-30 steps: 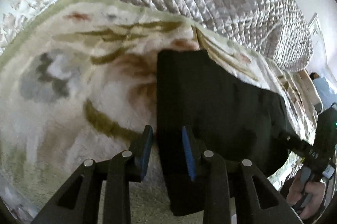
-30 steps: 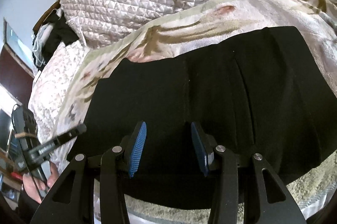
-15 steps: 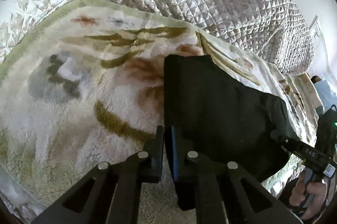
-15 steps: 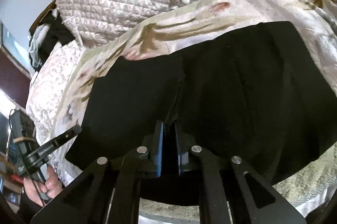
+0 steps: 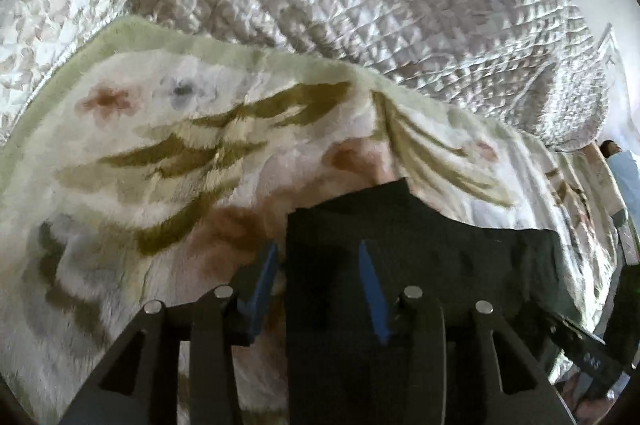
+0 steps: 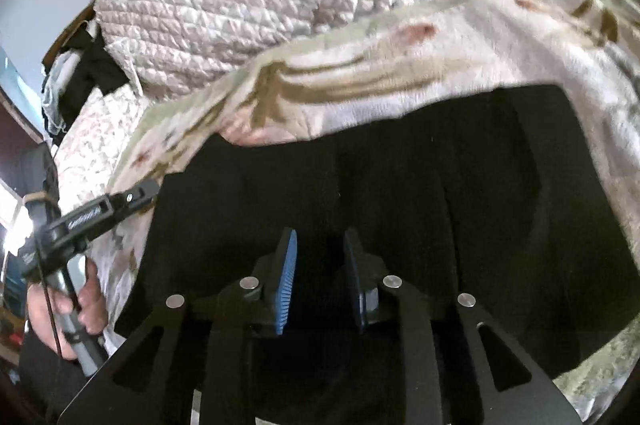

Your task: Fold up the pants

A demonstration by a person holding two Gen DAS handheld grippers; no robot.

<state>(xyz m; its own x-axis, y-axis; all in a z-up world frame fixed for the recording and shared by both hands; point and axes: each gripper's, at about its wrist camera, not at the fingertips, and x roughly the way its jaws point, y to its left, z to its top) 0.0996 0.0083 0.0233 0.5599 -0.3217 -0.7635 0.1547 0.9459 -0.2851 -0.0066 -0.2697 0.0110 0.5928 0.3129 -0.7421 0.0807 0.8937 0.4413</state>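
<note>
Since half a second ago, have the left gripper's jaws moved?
Yes. The left gripper was shut at the edge of the pants; its jaws now stand apart, one blue pad over the floral blanket, the other over the pants.

black pants (image 6: 400, 185), floral cream blanket (image 5: 160, 153) — blue pads (image 5: 372, 289)

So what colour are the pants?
Black: the pants show best in the right wrist view.
</note>
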